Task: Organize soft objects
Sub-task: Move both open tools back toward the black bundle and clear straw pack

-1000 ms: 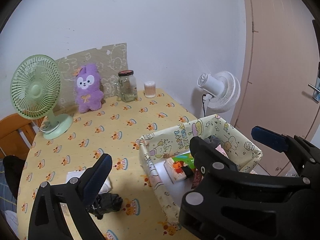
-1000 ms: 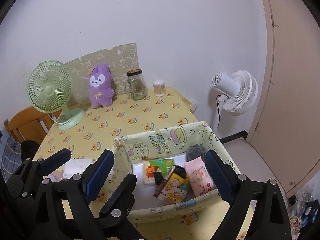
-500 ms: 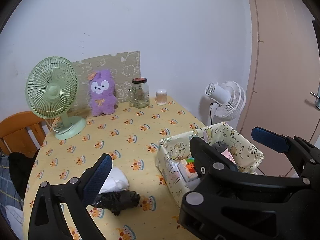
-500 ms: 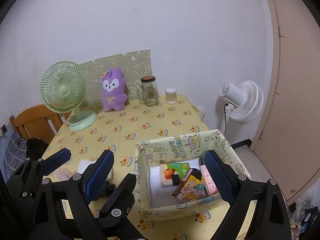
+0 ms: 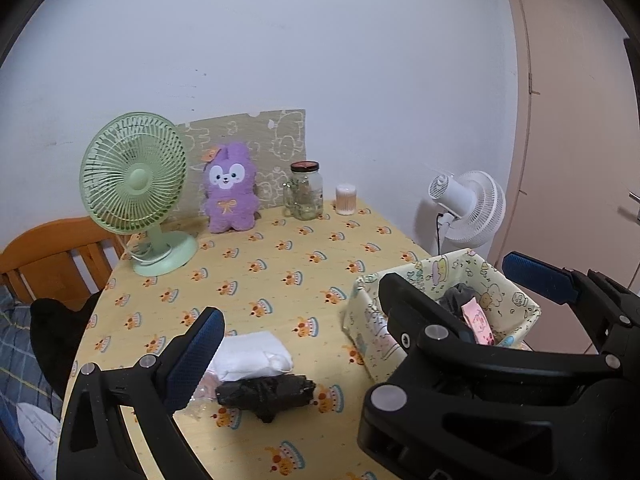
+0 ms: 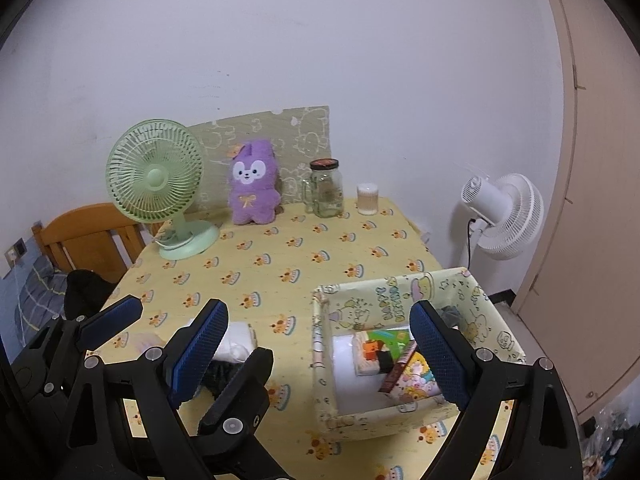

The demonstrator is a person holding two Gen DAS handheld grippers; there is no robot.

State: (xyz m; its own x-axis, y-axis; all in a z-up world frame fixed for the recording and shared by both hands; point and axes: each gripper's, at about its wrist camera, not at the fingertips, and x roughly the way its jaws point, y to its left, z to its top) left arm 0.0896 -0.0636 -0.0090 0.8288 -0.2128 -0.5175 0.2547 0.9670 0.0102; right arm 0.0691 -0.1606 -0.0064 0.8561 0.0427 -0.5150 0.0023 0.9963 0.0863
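A white folded cloth [image 5: 252, 356] and a black crumpled cloth [image 5: 266, 392] lie on the yellow tablecloth at the near left. A patterned fabric box [image 5: 516, 300] at the near right holds packets, a pink pouch and a grey cloth; it also shows in the right wrist view [image 6: 400, 292]. My left gripper [image 5: 360, 304] is open and empty above the near table, between the cloths and the box. My right gripper [image 6: 320, 344] is open and empty over the box's left side. A purple plush bunny [image 5: 230, 188] stands at the back.
A green desk fan [image 5: 134, 184] stands at the back left. A glass jar [image 5: 306, 196] and a small cup of swabs [image 5: 345, 199] stand at the back. A white floor fan [image 5: 468, 208] is beyond the table's right edge. A wooden chair [image 5: 52, 256] is left.
Both grippers have pulled back and risen from the table; the box and cloths look farther away. The white and black cloths are more fully in view. Both grippers stay open.
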